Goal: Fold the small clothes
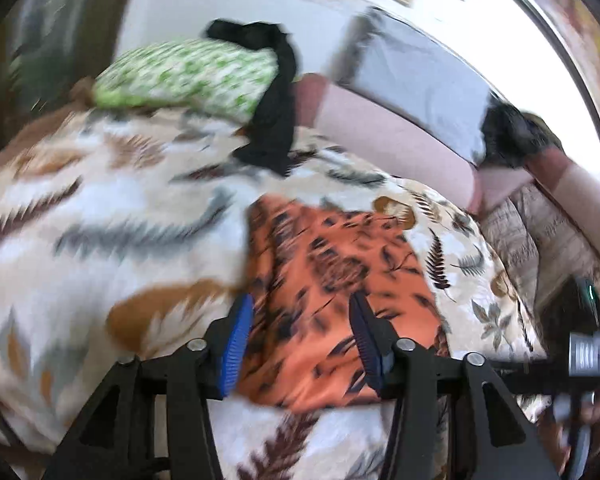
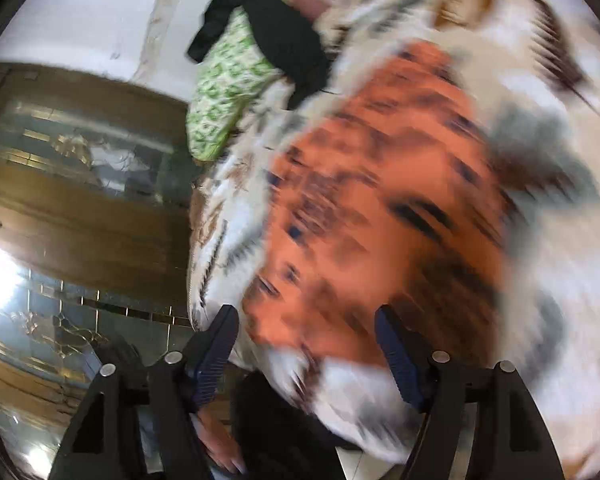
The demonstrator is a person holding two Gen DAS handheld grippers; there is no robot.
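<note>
Two pairs of tongs were in my hands, and both stood spread with nothing pinched between the pads. My left gripper point(image 1: 300, 320) hung over the near end of the orange cloth with black leaf print point(image 1: 332, 264), its blue ribbed pads point(image 1: 236, 344) apart on either side of the fabric and not pressing it. That small garment lay flat on the cream bedspread patterned with brown and grey fern leaves point(image 1: 112, 208), running from about six o'clock up toward the centre of the left wrist view. At twelve o'clock from it a black garment point(image 1: 276, 100) draped over a green-and-white patterned pillow point(image 1: 192, 76), which sat at eleven o'clock. A pale pink headboard cushion point(image 1: 388, 132) ran off toward two o'clock.

My right gripper point(image 2: 306, 344) also stood wide, the orange cloth point(image 2: 380, 208) filling the centre of its heavily blurred view, just beyond the fingertips. The black garment point(image 2: 284, 36) and green pillow point(image 2: 224, 92) showed at twelve and eleven o'clock there, and a brown wooden cabinet with glass panels point(image 2: 80, 184) stood at nine o'clock.
</note>
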